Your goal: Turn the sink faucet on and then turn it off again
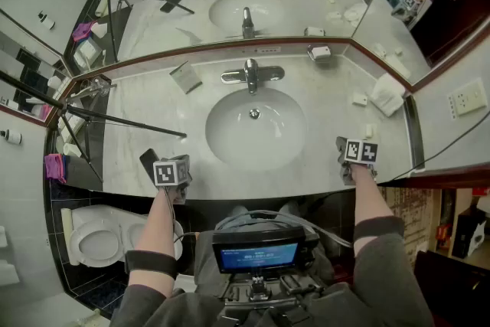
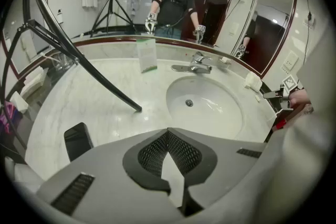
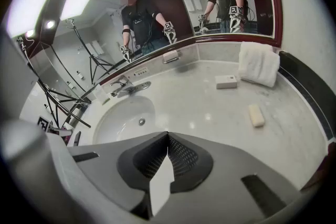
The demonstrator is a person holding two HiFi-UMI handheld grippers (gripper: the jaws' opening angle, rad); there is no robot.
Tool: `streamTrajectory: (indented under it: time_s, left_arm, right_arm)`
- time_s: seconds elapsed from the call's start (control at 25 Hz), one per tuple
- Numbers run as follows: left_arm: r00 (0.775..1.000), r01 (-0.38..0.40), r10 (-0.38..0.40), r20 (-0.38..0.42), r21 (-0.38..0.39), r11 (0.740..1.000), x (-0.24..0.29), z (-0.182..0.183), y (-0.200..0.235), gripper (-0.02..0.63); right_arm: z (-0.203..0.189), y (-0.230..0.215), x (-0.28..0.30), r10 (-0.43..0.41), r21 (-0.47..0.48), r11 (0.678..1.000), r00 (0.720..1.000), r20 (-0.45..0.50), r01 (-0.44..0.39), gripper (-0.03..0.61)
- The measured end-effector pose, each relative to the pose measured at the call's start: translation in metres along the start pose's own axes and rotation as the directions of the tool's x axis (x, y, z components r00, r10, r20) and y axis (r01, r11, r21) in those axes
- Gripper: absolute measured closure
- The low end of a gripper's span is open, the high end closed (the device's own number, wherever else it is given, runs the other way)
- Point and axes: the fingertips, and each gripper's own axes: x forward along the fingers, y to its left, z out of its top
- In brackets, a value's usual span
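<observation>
The chrome faucet (image 1: 251, 74) stands at the far rim of the oval sink basin (image 1: 222, 135), its spout reaching over the bowl. Both are set in a pale marble worktop (image 1: 329, 99). The left tool (image 2: 168, 135) hangs over the basin's near-left edge, clenched, its jaws pressed together on nothing. The right tool (image 3: 166, 136) hangs at the basin's near-right edge, likewise closed and empty. Both are well apart from the faucet.

Left of the basin a black tripod leg (image 2: 105, 83) plants its foot on the marble. Further toward the near-left edge lies a flat black object (image 2: 77, 140), possibly a phone. Behind the basin to its left stands a small upright card (image 2: 147, 55). Right of the basin lie a folded white towel (image 3: 258, 63), a small white box (image 3: 226, 81) and a soap bar (image 3: 256, 115).
</observation>
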Motion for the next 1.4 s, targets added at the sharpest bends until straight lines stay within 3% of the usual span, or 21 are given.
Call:
streamTrajectory:
  time_s: [0.36, 0.72, 0.88, 1.12, 1.4]
  left_arm:
    - [1.0, 0.013, -0.013, 0.018, 0.02, 1.0, 0.009, 0.008, -0.013, 0.612]
    - [0.995, 0.084, -0.087, 0.044, 0.062, 0.995, 0.023, 0.028, -0.041, 0.612]
    - [0.993, 0.104, -0.109, 0.055, 0.093, 0.99, 0.037, 0.04, -0.051, 0.612]
    - [0.988, 0.131, -0.141, 0.07, 0.133, 0.982, 0.055, 0.058, -0.066, 0.612]
    - [0.986, 0.157, -0.164, 0.04, 0.141, 0.977, 0.074, 0.057, -0.078, 0.612]
  right_arm:
    - [0.065, 0.072, 0.037, 0.131, -0.055, 0.99, 0.989, 0.065, -0.127, 0.556]
    - [0.113, 0.17, 0.094, 0.319, -0.092, 0.945, 0.946, 0.056, -0.313, 0.471]
    - [0.132, 0.212, 0.123, 0.402, -0.049, 0.915, 0.914, 0.059, -0.4, 0.454]
    - [0.153, 0.259, 0.156, 0.512, 0.091, 0.849, 0.853, 0.102, -0.52, 0.41]
    - [0.162, 0.277, 0.187, 0.559, 0.198, 0.795, 0.82, 0.123, -0.573, 0.41]
